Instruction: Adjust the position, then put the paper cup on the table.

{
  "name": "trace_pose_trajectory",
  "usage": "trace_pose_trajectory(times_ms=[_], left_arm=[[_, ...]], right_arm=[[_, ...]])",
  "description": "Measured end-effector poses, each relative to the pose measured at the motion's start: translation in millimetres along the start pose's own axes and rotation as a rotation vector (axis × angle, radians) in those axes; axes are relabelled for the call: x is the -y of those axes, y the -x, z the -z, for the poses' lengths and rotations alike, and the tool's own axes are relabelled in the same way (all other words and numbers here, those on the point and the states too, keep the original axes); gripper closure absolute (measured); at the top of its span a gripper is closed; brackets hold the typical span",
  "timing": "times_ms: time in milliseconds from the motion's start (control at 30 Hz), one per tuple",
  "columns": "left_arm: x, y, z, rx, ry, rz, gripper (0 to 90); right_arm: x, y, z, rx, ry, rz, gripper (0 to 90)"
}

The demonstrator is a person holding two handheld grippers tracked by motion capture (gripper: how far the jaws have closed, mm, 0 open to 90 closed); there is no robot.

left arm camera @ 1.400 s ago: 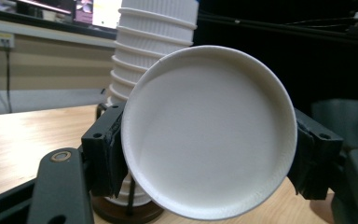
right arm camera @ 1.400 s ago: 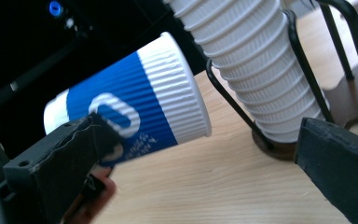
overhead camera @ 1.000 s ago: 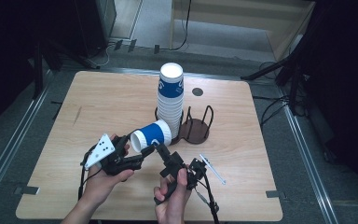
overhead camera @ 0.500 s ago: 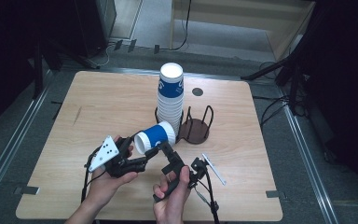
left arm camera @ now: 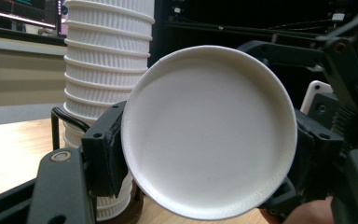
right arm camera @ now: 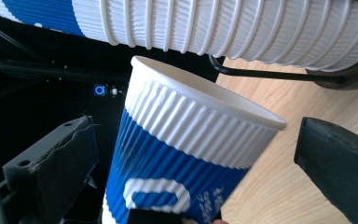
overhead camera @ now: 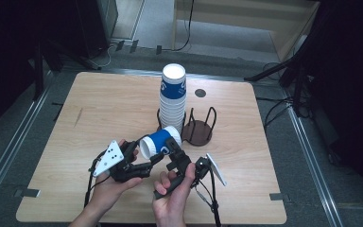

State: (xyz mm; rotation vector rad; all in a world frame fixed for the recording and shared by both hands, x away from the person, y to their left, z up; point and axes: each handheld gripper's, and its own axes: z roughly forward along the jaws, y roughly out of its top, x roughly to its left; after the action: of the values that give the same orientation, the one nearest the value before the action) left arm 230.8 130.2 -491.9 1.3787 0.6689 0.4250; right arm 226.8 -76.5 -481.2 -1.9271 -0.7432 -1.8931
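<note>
View from above, read left to right. Table point(overhead camera: 99, 104): bare wood on the left half.

Left gripper point(overhead camera: 147, 160): held low over the near edge, jaws clamped on the base end of the cup point(overhead camera: 159, 141). In the left gripper view the white bottom of the cup point(left arm camera: 209, 135) faces the camera, with a black jaw pressed against each side.

Cup: blue and white, ribbed, lying on its side in the air just in front of the stack point(overhead camera: 173, 99), mouth towards the right gripper point(overhead camera: 174, 153).

Right gripper: jaws spread, one on each side of the cup's rim end point(right arm camera: 191, 140); a gap shows at both pads, so nothing is gripped.

Stack: upturned cups standing in a wire holder at mid-table. Beside it on the right, a second holder point(overhead camera: 198, 132) stands empty.

Change over the last second: the cup has dipped slightly towards the person; both hands have otherwise kept their places. This suggests a pause for a handover or a re-grip. The cup is not yet on the stack or in the empty holder.
</note>
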Motion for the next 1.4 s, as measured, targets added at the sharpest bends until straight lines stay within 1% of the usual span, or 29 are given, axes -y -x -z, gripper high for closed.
trace_pose_trajectory(times_ms=[100, 133, 200, 233, 333, 500, 567, 667, 867, 900, 967, 1033, 1067, 1100, 1167, 1200, 1267, 1300, 1333, 1367, 1400], left_arm=[[0.0, 1.3, 0.0, 0.009, -0.006, -0.006, 27.3], [0.2, 2.0, -0.4, 0.010, -0.005, -0.004, 27.3], [0.9, 3.4, -0.9, 0.014, -0.010, -0.006, 27.3], [1.5, 4.0, -1.2, 0.017, -0.006, -0.006, 27.3], [2.4, 4.9, -1.6, 0.025, -0.012, -0.013, 27.3], [3.4, 6.6, -3.0, 0.035, -0.019, -0.020, 27.4], [3.7, 7.0, -3.0, 0.038, -0.020, -0.019, 27.4], [4.3, 7.5, -3.0, 0.038, -0.028, -0.030, 27.4], [4.0, 8.2, -3.6, 0.043, -0.033, -0.027, 27.4], [3.7, 8.3, -3.9, 0.045, -0.031, -0.028, 27.4], [4.0, 8.8, -4.0, 0.045, -0.036, -0.030, 27.4], [3.9, 8.9, -3.9, 0.048, -0.039, -0.027, 27.4], [3.8, 9.0, -3.8, 0.049, -0.040, -0.020, 27.3], [3.6, 8.7, -3.3, 0.050, -0.042, -0.018, 26.9], [3.4, 8.1, -3.1, 0.051, -0.044, -0.017, 26.7], [3.3, 7.5, -2.8, 0.053, -0.043, -0.021, 26.5], [3.3, 6.6, -2.5, 0.056, -0.039, -0.032, 26.2], [3.2, 6.1, -2.6, 0.059, -0.041, -0.026, 26.0], [3.0, 5.8, -2.7, 0.064, -0.041, -0.009, 25.9], [2.8, 6.0, -2.2, 0.060, -0.045, 0.000, 25.8], [2.6, 6.5, -1.6, 0.060, -0.048, 0.002, 25.8]], right_arm=[[-0.3, 0.3, -2.6, -0.003, -0.001, -0.001, 0.0], [-0.7, 1.4, -3.8, -0.011, -0.008, -0.006, 0.0], [-1.6, 3.2, -5.3, -0.010, -0.018, -0.016, 0.0], [-1.8, 4.1, -6.0, -0.035, -0.029, -0.019, 0.0], [-1.3, 3.9, -5.9, -0.036, -0.026, -0.011, 0.0], [-2.9, 6.1, -9.7, -0.033, -0.035, -0.047, 0.0], [-4.2, 6.9, -10.4, -0.029, -0.034, -0.050, 0.0], [-5.1, 7.9, -11.1, -0.030, -0.036, -0.050, 0.0], [-7.9, 10.5, -12.7, -0.038, -0.037, -0.073, 0.0], [-9.3, 12.3, -12.5, -0.042, -0.041, -0.089, 2.7], [-10.0, 13.4, -11.3, -0.042, -0.032, -0.092, 6.3], [-10.4, 13.7, -10.2, -0.043, -0.030, -0.087, 7.2], [-10.6, 13.8, -9.2, -0.042, -0.024, -0.083, 9.3], [-10.6, 14.2, -7.9, -0.052, -0.016, -0.083, 11.1], [-10.4, 14.2, -8.0, -0.054, -0.013, -0.078, 11.7], [-9.9, 14.3, -8.0, -0.058, -0.010, -0.064, 12.3], [-9.0, 14.5, -8.4, -0.069, -0.004, -0.054, 12.8], [-8.8, 14.4, -8.6, -0.073, -0.002, -0.049, 13.1], [-8.8, 14.4, -8.9, -0.071, 0.002, -0.040, 13.3], [-9.6, 15.0, -8.7, -0.068, 0.013, -0.026, 13.5], [-9.6, 15.0, -8.7, -0.068, 0.013, -0.026, 13.5]])
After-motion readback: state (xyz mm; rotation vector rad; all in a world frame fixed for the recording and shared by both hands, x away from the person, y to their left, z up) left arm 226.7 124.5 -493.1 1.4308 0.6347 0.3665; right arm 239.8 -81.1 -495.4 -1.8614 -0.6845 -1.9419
